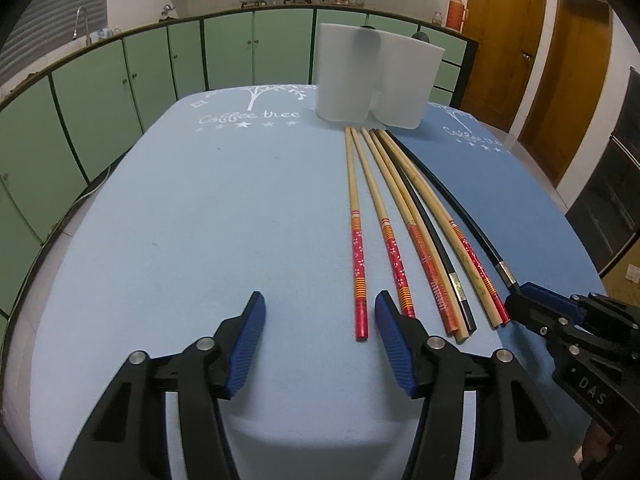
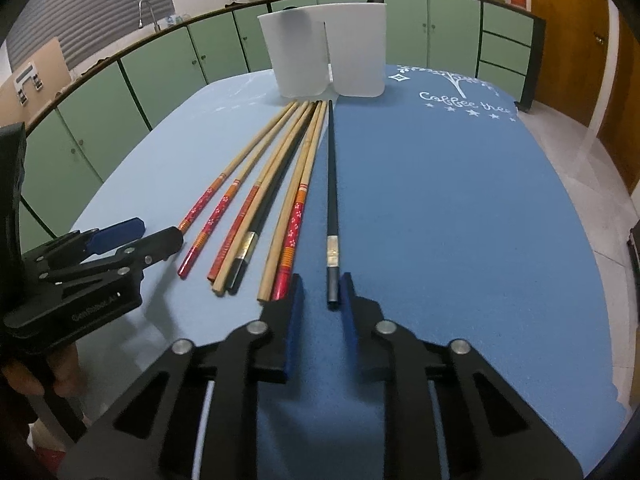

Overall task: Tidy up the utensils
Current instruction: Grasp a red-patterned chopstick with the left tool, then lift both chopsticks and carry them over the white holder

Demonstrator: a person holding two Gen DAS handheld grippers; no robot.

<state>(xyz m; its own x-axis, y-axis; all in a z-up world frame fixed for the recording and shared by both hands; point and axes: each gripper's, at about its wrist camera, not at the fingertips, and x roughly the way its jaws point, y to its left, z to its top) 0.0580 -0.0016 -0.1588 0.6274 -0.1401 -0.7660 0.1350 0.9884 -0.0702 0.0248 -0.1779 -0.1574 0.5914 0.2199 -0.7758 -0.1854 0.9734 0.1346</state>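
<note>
The worktop [image 1: 200, 208] carries two mats: a light blue mat [image 1: 168, 240] on the left and a darker blue mat [image 2: 460, 200] on the right, each printed with a white tree motif and lettering at its far end. Two white containers [image 2: 324, 52] stand upright at the far middle of the worktop, touching side by side across the seam between the mats; their walls are opaque, and their contents cannot be determined from either view. A row of chopsticks [image 1: 400, 216] lies flat in front of the containers, tips toward them and decorated ends toward the near edge. Most are bamboo with red patterned handles, and one black chopstick with a metal band lies among them. A separate black chopstick [image 2: 331, 200], also with a metal band near its handle, lies at the right end of the row, along the seam. The right tool [image 2: 320, 300] is positioned at the near end of this black chopstick: its fingers [image 2: 294, 320] stand on either side of the handle, narrowly spread, with a small gap visible on each side, so the chopstick is not pinched. The left tool [image 1: 320, 340] hovers low over the light blue mat, left of the row, with its fingers widely spread and nothing between them; its right finger sits just beside the near ends of the leftmost red-handled chopsticks. Green cabinets [image 1: 120, 80] line the far wall.
</note>
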